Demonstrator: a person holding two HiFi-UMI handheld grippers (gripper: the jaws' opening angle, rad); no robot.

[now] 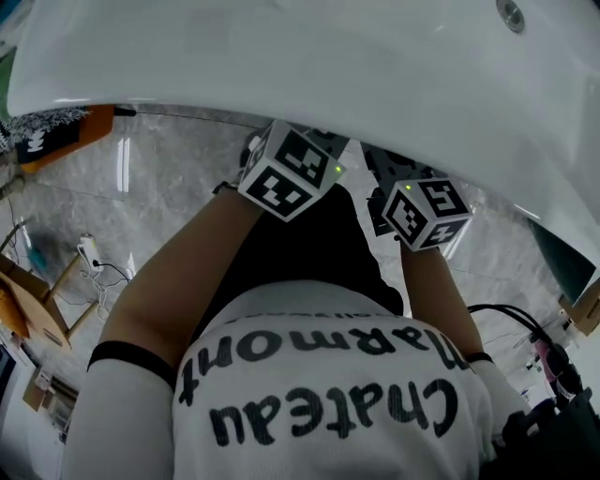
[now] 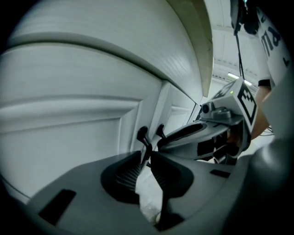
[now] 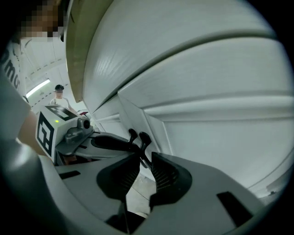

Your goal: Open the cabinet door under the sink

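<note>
The white cabinet doors [image 2: 78, 133] stand shut under the sink, with two black handles side by side at the seam. In the left gripper view, the left handle [image 2: 143, 137] runs down between the tips of my left gripper [image 2: 148, 158], which is shut on it. In the right gripper view, the right handle [image 3: 144, 140] sits between the tips of my right gripper [image 3: 141, 160], also shut on it. In the head view only the two marker cubes [image 1: 291, 169] [image 1: 427, 214] show; the sink rim hides the jaws and the doors.
The white sink basin [image 1: 281, 56] with its drain [image 1: 510, 13] overhangs both grippers. Grey marble floor [image 1: 169, 187] lies below, with a white socket and cables [image 1: 89, 251] and wooden furniture [image 1: 37, 309] at left. More cables [image 1: 525, 323] lie at right.
</note>
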